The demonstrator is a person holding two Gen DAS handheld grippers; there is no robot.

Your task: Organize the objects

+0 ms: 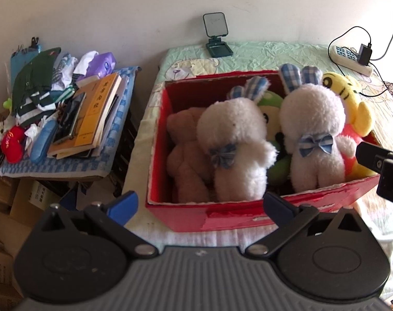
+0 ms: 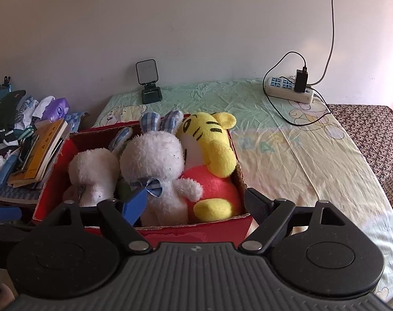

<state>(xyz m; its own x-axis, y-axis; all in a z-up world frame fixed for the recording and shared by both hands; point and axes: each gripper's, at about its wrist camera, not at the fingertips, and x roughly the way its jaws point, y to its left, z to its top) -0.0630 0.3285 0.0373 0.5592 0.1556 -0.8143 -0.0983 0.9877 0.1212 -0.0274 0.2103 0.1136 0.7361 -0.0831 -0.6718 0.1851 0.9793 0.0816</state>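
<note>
Left tool (image 1: pixel 200 207) spread, empty; red box (image 1: pixel 222 217) below.

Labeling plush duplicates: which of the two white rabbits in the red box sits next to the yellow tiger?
The right-hand white rabbit, with both checked ears upright, presses against the yellow tiger. The other white rabbit sits further left, beside the brown bear.

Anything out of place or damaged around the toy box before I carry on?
The red box has torn, peeling covering along its front wall and a ragged rim. On the side table, books, clothes and tissues lie in a loose heap. The plush toys sit inside the box.
</note>
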